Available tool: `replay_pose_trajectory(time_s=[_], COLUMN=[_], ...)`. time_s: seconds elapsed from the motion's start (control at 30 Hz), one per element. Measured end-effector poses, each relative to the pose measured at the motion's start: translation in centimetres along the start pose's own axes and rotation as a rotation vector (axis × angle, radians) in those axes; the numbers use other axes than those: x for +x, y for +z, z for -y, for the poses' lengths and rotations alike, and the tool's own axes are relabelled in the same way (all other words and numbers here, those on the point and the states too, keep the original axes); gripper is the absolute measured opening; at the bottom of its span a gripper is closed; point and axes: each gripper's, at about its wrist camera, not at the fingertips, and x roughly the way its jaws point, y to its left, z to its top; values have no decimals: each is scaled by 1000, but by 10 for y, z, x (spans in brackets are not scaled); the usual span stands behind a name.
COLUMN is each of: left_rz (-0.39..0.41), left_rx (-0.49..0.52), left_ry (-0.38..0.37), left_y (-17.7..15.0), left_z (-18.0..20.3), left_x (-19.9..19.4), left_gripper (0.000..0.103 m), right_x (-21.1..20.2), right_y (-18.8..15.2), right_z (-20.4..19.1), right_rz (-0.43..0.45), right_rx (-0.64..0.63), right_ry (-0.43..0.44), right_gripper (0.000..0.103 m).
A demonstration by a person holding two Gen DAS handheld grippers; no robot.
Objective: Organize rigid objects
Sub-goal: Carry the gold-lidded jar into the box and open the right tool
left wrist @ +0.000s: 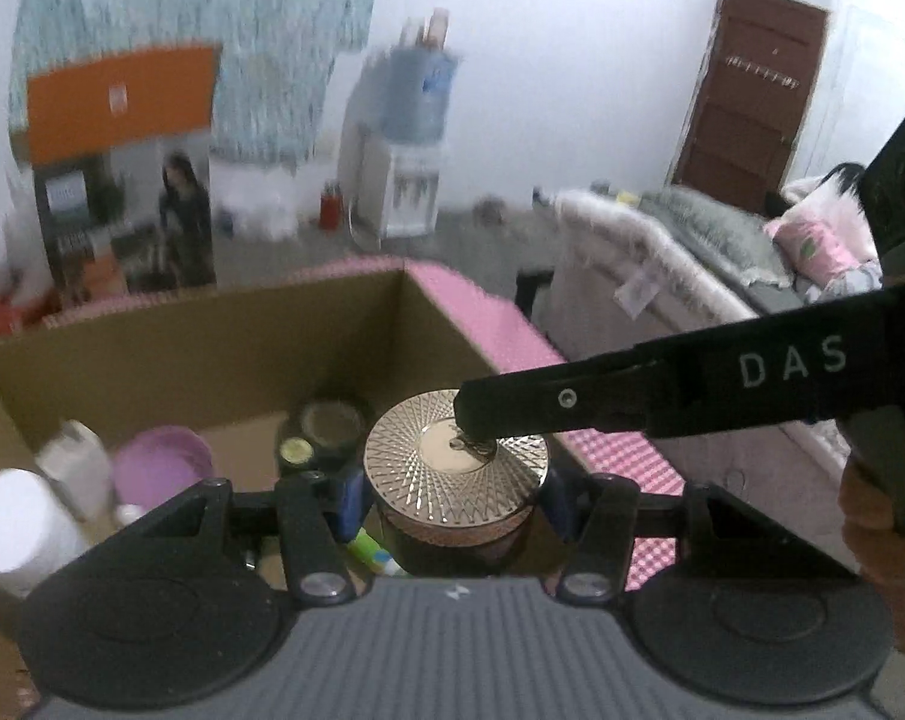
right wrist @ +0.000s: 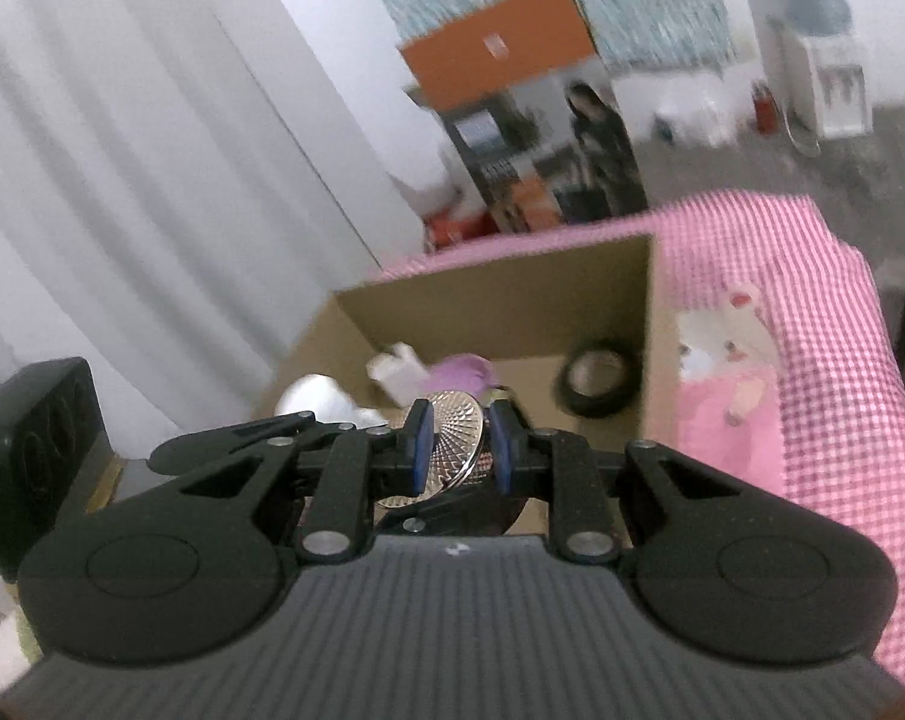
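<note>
My left gripper (left wrist: 452, 498) clamps a jar (left wrist: 456, 531) with gold faceted lid (left wrist: 455, 459) above the cardboard box (left wrist: 224, 330); right gripper (right wrist: 455, 449) pinches the lid's knob (left wrist: 465, 443).

The right gripper (right wrist: 459, 449) pinches the knob of a gold patterned lid (right wrist: 452, 441) above an open cardboard box (right wrist: 488, 312) holding a purple lid (right wrist: 461, 373), white bottles (right wrist: 401, 375) and a dark jar (right wrist: 596, 378).

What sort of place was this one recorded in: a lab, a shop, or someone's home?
Most likely a lived-in room in a home. A water dispenser stands by the far wall near a brown door, a bed with a pink pillow lies on the right, and the cardboard box sits on a pink checked cloth.
</note>
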Motion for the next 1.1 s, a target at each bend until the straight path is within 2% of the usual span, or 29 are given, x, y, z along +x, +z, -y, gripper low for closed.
replay_pose_trajectory(time_s=[0.2, 0.53, 0.63, 0.9, 1.1], left_rz=[-112, -193, -196, -184, -116], left_rx=[-78, -170, -156, -159, -138], left_ry=[-12, 4, 22, -8, -13], left_y=[-1, 4, 6, 7, 5], left_z=[-17, -32, -30, -29, -26], left_x=[36, 51, 52, 51, 32], left_gripper=[57, 57, 60, 60, 68], right_x=[42, 75, 77, 75, 68], right_y=[12, 21, 22, 22, 20], right_z=[31, 24, 20, 19, 15], right_rz=[-114, -167, -173, -162, -140], right_rx=[2, -133, -162, -163, -158], right_ry=[-53, -114, -124, -121, -98], right_gripper=[19, 20, 20, 20, 20])
